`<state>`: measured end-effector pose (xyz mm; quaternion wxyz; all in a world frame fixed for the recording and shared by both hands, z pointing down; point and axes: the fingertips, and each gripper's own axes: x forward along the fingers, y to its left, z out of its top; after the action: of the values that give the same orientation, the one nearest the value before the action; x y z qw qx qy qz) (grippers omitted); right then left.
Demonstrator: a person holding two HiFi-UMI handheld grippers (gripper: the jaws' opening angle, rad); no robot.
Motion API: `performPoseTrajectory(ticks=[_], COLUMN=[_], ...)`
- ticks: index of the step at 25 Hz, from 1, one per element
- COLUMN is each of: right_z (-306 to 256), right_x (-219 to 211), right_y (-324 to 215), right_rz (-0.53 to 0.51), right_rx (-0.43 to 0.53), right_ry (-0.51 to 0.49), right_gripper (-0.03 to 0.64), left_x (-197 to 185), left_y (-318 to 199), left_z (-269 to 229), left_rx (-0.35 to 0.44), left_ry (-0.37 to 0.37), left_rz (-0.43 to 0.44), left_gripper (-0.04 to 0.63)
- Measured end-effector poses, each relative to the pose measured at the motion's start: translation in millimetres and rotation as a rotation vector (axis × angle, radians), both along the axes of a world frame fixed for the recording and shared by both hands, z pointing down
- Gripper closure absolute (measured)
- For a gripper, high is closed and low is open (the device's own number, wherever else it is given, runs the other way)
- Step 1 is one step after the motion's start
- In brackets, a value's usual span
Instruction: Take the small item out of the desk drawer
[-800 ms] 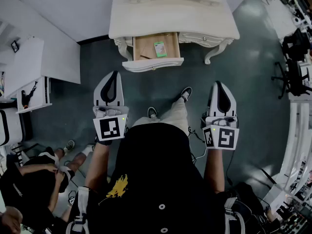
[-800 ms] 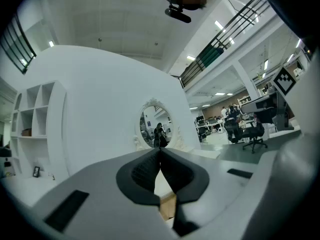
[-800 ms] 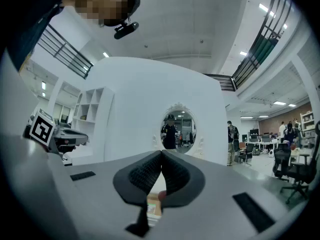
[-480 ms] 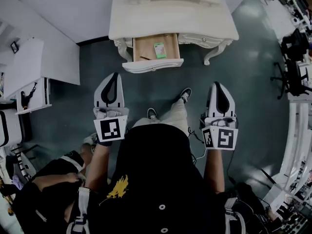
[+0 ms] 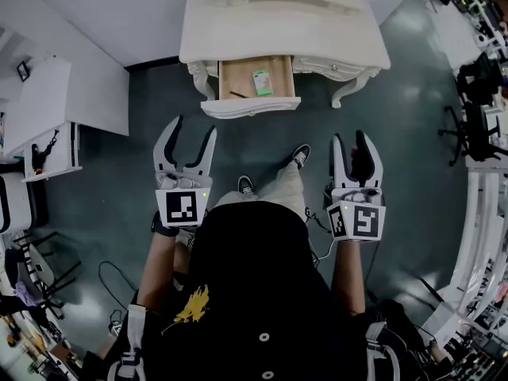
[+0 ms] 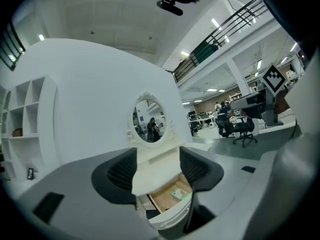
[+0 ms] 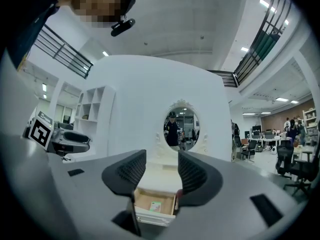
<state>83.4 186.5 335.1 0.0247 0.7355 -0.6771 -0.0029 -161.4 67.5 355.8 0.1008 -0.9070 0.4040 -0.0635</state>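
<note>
A white dressing desk (image 5: 278,26) stands ahead with its small drawer (image 5: 252,107) pulled out. On the drawer's wooden bottom lies a small green item (image 5: 262,82), with a thin dark stick (image 5: 236,94) to its left. My left gripper (image 5: 194,127) hangs open over the floor, short of the drawer and a little to its left. My right gripper (image 5: 349,137) is open more narrowly, off to the drawer's right. Neither holds anything. In the left gripper view my gripper (image 6: 157,171) frames the green item (image 6: 179,194). The right gripper (image 7: 162,171) likewise frames that item (image 7: 155,206).
An oval mirror (image 7: 181,129) tops the desk. A white shelf unit (image 5: 71,101) stands to the left. Office chairs (image 5: 480,78) and cluttered benches line the right side. The person's shoes (image 5: 300,153) are on the dark floor between me and the desk. A cable (image 5: 119,276) lies lower left.
Both grippers have gone from shut to open, the left one wider. The person crouching at the lower left has left the view.
</note>
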Motion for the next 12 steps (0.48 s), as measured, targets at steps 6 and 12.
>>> performPoseTrajectory(ticks=[6, 12], right_z=[10.0, 13.4], right_x=[-24.8, -52.1], right_y=[-26.4, -47.5], right_rz=[-0.081, -0.124], right_rx=[-0.08, -0.095], right_ry=[-0.015, -0.009], right_gripper=[0.157, 0.091], left_x=[-3.7, -35.4], left_y=[-0.4, -12.2], left_z=[15.5, 15.0], left_rx=[0.029, 0.054], left_ry=[-0.152, -0.149], left_rz=[0.07, 0.016], left_gripper=[0.221, 0.219])
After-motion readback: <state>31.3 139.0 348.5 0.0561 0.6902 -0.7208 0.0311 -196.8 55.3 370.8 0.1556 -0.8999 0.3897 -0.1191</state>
